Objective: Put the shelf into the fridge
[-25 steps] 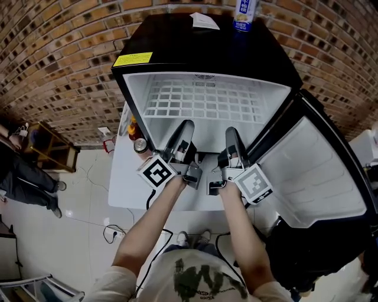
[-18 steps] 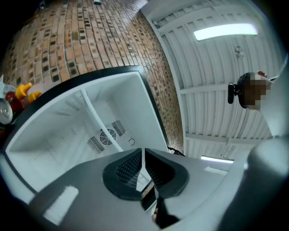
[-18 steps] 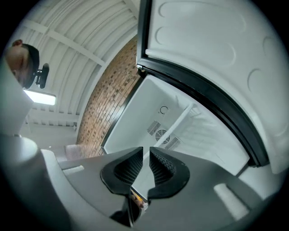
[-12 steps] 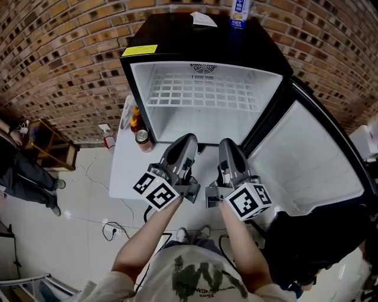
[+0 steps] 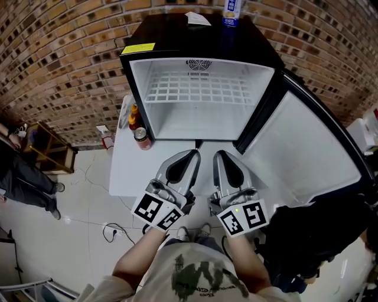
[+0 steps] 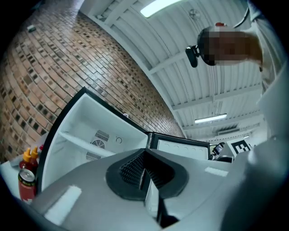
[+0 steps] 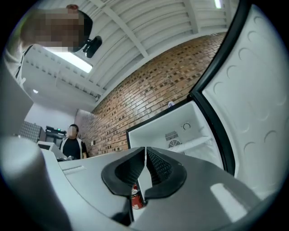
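Shelf: a white wire grid lying level across the upper part of the fridge cavity, at upper centre of the head view. It seems to sit on the side ledges and looks fully in.
Door: swung wide to the right, leaving the opening clear.
Left gripper: at lower centre, just in front of the fridge and clear of the shelf. Its claw is pressed fully together with nothing in it.
Right gripper: beside the left one, pointing the same way. Its jaws are closing, down to a sliver, with nothing between them.
Why held so: both tools are empty and away from the shelf, which suggests the placing is done.
White table: under the fridge. A red can and sauce bottles stand at its left, out of the way.
Fridge top: a bottle and a paper slip rest there.
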The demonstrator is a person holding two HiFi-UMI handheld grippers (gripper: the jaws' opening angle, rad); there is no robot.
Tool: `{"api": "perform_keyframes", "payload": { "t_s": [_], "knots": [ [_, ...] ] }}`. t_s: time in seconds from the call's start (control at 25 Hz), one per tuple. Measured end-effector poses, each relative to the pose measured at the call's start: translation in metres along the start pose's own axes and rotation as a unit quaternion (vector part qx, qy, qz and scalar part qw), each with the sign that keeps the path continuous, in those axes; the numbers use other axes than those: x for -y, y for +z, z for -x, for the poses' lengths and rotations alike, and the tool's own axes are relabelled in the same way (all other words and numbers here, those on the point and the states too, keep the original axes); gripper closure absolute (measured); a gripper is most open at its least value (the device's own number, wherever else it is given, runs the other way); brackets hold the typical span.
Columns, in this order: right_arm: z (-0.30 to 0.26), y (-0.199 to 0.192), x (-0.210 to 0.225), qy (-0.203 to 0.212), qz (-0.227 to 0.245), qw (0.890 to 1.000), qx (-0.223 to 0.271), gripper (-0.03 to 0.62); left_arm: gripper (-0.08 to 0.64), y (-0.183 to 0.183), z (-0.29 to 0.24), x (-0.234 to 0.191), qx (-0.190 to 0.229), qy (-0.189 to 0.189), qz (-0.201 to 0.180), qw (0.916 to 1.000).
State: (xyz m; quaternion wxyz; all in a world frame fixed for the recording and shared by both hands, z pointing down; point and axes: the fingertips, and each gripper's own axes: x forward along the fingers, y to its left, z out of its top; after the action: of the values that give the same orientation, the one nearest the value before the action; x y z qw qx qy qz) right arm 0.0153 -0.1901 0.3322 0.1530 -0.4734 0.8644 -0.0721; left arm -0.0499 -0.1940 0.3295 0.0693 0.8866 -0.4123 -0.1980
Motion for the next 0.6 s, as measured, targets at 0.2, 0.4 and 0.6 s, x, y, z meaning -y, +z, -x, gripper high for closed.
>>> {"api": "perform_keyframes", "payload": {
  "t_s": [0.2,0.4,0.6],
  "knots": [
    [0.007,0.0,-0.02,-0.002,0.038,0.999,-0.003,0.584,0.56,0.005,0.013,0.004,-0.005,0.004,-0.016,0.9999],
    [0.016,-0.001,-0.039,-0.011,0.061,0.998,-0.008,0.586,0.56,0.003,0.031,0.004,-0.018,0.017,-0.019,0.9995],
    [0.029,0.003,-0.054,-0.005,0.071,0.997,-0.003,0.586,0.56,0.006,0.044,0.015,-0.012,0.023,-0.023,0.9994]
  ]
}}
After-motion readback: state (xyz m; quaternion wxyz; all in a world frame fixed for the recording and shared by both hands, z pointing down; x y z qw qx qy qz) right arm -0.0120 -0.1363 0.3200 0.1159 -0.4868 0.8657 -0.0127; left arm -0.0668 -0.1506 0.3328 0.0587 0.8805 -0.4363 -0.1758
